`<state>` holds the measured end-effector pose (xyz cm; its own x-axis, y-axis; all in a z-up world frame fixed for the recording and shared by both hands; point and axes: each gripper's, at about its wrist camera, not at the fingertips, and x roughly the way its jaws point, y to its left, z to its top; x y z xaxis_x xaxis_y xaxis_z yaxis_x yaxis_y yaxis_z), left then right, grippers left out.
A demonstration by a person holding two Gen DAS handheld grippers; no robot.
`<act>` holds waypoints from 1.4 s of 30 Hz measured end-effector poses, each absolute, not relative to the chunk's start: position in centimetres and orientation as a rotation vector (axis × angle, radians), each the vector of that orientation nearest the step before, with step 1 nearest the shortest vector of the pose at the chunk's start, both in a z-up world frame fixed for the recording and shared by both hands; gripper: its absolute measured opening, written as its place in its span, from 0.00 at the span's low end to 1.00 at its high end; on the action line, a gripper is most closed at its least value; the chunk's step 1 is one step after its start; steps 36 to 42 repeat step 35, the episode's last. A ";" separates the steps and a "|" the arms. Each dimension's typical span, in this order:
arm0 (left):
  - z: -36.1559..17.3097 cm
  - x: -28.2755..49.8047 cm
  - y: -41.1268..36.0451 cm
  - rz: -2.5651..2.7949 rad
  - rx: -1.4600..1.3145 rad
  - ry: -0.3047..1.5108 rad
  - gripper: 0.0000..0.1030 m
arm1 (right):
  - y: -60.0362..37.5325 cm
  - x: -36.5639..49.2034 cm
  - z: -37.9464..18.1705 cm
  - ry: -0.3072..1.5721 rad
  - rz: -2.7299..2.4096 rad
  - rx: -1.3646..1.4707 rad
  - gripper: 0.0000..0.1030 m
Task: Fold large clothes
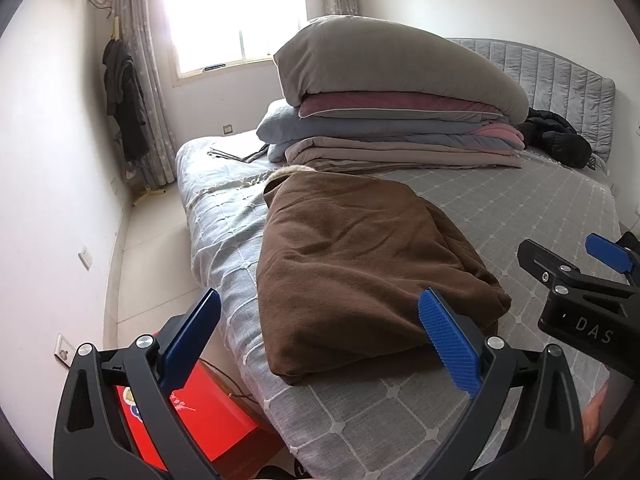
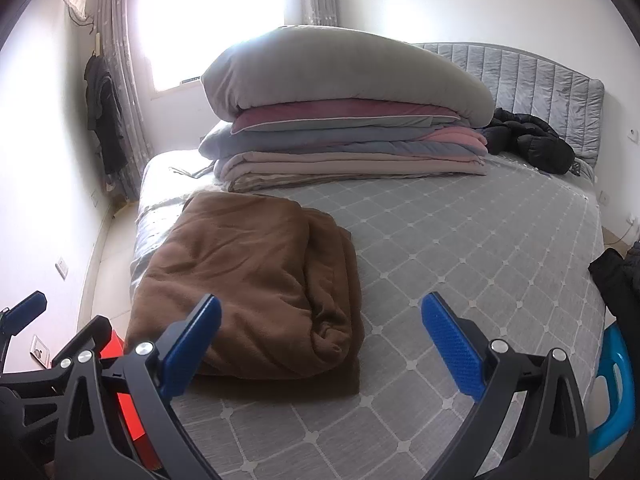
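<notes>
I judge the fold about done: the brown garment lies bundled just ahead of my left claw and ahead-left of my right claw, both spread wide and empty, bed edge close left, open bedspread right.

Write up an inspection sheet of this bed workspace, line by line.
Surface: bed with grey checked cover, right half bare.
Job's things: brown garment, folded into a bundle near the bed's left edge.
Clutter: bedding stack at the far side; black jacket by the headboard.
Grippers: left gripper and right gripper, jaws open, nothing between them, both short of the garment.
Cables: thin cord beside the red box.
Surroundings: window, curtains, dark clothes hanging on the left wall, blue chair.
</notes>
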<state>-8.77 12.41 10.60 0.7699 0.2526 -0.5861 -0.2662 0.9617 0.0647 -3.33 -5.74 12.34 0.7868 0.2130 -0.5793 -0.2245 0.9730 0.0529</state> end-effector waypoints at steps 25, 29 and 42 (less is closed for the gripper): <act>10.2 -8.9 13.5 0.168 -0.134 0.574 0.89 | -6.2 -2.9 11.8 0.647 0.239 -0.018 0.94; 9.3 -7.6 13.9 0.152 -0.177 0.663 0.89 | -7.1 -3.1 11.8 0.629 0.207 -0.038 0.94; 8.1 -6.7 13.6 0.161 -0.182 0.723 0.89 | -10.2 -3.4 8.5 0.638 0.090 -0.106 0.94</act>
